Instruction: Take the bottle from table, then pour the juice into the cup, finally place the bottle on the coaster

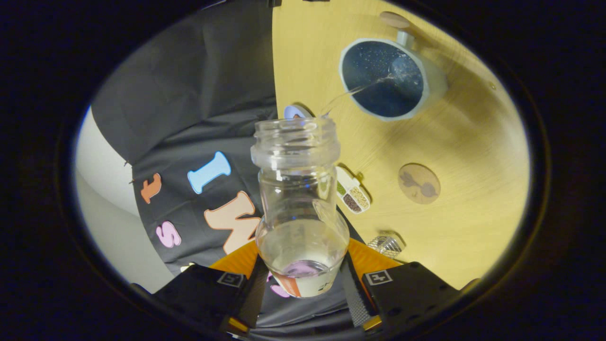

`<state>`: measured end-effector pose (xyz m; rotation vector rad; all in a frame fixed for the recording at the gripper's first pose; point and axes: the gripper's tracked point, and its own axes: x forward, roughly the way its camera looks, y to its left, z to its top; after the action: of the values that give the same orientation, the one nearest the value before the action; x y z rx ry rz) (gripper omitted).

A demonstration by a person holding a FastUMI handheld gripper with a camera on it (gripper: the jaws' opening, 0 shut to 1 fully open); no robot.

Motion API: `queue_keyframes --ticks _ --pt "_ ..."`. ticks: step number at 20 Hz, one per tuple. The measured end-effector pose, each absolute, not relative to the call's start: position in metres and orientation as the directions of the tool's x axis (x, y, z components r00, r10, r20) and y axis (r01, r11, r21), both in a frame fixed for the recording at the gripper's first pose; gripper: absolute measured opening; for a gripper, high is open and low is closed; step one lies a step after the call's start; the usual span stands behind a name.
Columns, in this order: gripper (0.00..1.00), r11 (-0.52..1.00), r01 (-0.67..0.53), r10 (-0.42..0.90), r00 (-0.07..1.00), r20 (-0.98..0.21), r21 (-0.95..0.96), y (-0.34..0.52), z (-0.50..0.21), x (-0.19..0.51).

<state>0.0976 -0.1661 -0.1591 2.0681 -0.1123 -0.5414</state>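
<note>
1 thin stream of clear liquid runs from the mouth of my bottle (298, 199) across to the cup (386, 78), landing inside its dark, speckled bowl. My gripper (303, 284) is closed on the bottle's lower body, a finger pressing on either side, so I judge the hold firm. The bottle is tipped far over: its long axis runs straight away from me, base between my fingers, open neck pointing ahead, the cup beyond it and off to the right on the bench (473, 142). Only a little liquid sits near the base, so the pour looks close to done. The coaster (419, 183), a round cork disc, lies on the bench nearer me than the cup, further right of the bottle. Setting down means righting the bottle, then swinging right.
</note>
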Motion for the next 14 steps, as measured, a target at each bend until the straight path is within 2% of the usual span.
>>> queue_keyframes --ticks 14 --pt "0.77 -0.622 0.067 -0.307 0.895 -0.322 0.78 -0.1739 -0.1518 0.0943"
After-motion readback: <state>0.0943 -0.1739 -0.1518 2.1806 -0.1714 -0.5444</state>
